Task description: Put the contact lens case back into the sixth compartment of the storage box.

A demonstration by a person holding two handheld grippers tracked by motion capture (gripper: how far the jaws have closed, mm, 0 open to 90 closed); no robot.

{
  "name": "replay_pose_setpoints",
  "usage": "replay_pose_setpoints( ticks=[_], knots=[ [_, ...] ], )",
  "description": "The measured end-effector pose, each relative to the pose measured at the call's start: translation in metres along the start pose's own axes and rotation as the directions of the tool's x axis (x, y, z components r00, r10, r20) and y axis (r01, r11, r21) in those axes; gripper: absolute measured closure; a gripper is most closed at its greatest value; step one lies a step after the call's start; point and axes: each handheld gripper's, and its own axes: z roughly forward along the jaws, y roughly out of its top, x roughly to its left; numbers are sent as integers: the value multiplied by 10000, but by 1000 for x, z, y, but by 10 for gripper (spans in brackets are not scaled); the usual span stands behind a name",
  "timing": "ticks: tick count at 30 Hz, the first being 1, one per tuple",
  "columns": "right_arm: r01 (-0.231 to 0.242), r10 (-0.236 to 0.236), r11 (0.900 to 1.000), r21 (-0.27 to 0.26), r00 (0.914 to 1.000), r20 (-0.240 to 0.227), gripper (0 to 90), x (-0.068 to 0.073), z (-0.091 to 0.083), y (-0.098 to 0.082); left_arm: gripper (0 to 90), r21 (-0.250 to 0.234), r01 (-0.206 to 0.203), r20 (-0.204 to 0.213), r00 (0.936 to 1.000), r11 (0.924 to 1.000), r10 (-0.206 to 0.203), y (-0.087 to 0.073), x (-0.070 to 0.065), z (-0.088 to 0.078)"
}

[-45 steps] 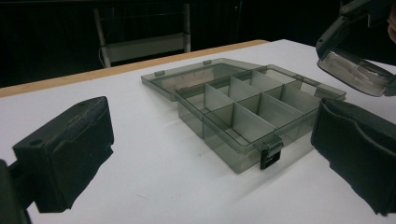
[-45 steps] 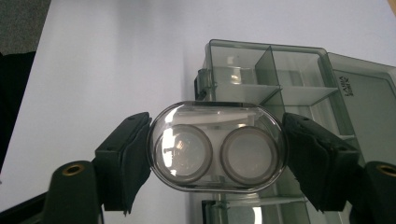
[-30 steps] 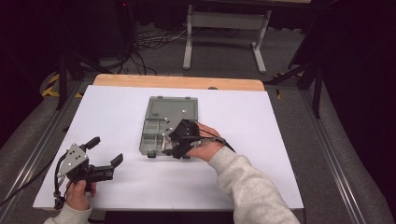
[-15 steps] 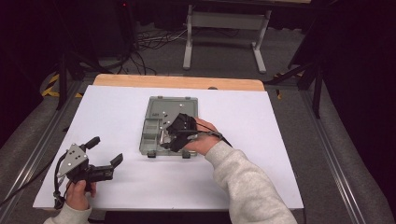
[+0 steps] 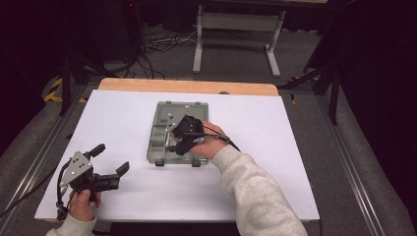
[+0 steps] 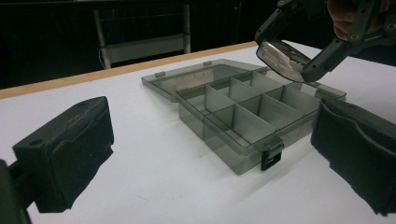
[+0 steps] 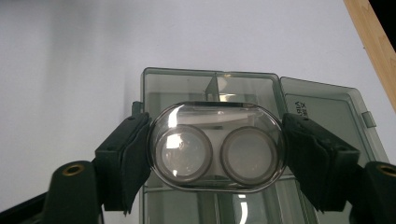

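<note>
Over the middle of the white bench [image 5: 295,147], above the open grey compartment box [image 5: 169,129], the right gripper [image 7: 215,154] holds a clear oval case with two round wells [image 7: 217,148] clamped end to end between its two black jaws. The step in hand looks like lowering this case into a compartment, so it would go best if the case is kept level, lined up with the dividers and released only once its underside rests on the box floor; which compartment is meant I cannot tell. In the right gripper view the case sits squarely between the pads [image 7: 133,158], touching both, with the box's hinged lid [image 7: 327,116] lying flat beyond. The left gripper [image 5: 105,164] rests near the bench's near left corner, jaws spread wide and empty, well apart from the box.
</note>
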Motion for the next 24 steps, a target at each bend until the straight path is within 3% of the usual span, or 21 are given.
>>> replay_pose_setpoints(
  ticks=[8, 24],
  knots=[
    [-54, 55, 9998, 184, 10000, -81, 268, -6, 11, 0, 0, 15, -5, 10, 10000, 10000, 5, 0, 0, 0],
    [33, -2, 9977, 670, 9990, -454, 268, -6, 31, -2, 1, 35, 0, -2, 10000, 10000, 0, 0, 1, 0]
  ],
)
